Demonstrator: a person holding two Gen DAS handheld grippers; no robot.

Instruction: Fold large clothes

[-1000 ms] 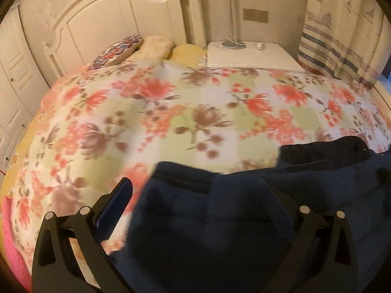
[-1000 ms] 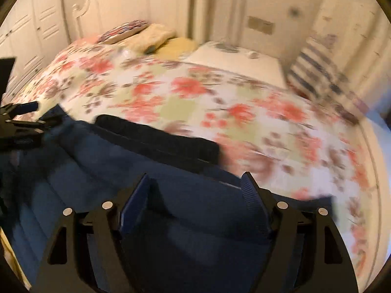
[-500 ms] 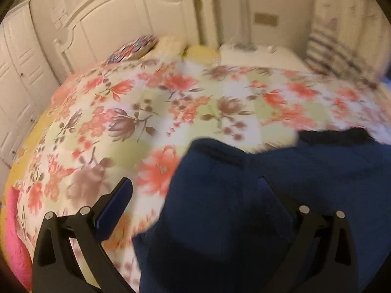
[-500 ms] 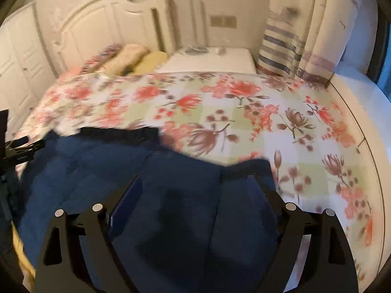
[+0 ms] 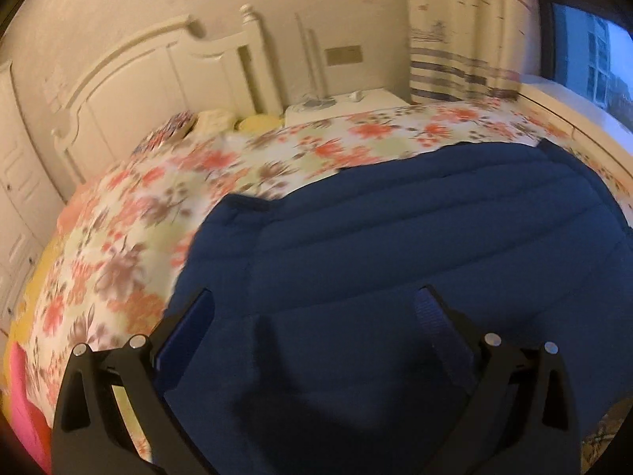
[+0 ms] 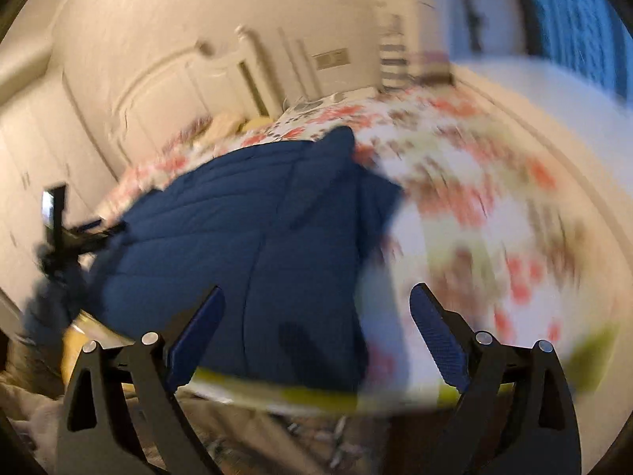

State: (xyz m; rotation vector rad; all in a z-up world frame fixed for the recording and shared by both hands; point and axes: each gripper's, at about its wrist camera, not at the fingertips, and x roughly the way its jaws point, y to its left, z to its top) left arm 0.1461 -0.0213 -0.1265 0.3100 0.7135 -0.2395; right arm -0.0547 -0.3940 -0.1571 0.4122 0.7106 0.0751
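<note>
The right gripper (image 6: 316, 316) has its jaws opening, already spread wide, with nothing pinched between them; its blue-padded fingers (image 6: 435, 332) frame the near edge of the bed, and that view is heavily blurred. The left gripper (image 5: 312, 316) also stands wide, hovering over the navy quilted garment (image 5: 395, 257), with cloth seen between its fingers but neither pad pressing on it. The garment lies spread on the floral bedspread (image 5: 130, 245), toward the foot of the bed, its stitched channels running across. In the right wrist view the garment (image 6: 253, 237) occupies the left part of the bed, and the left gripper (image 6: 85, 231) appears at the garment's far left edge. Beyond are pillows (image 5: 213, 120), a white headboard (image 5: 158, 75), a nightstand (image 5: 344, 105) and a striped curtain (image 5: 463, 39).
</note>
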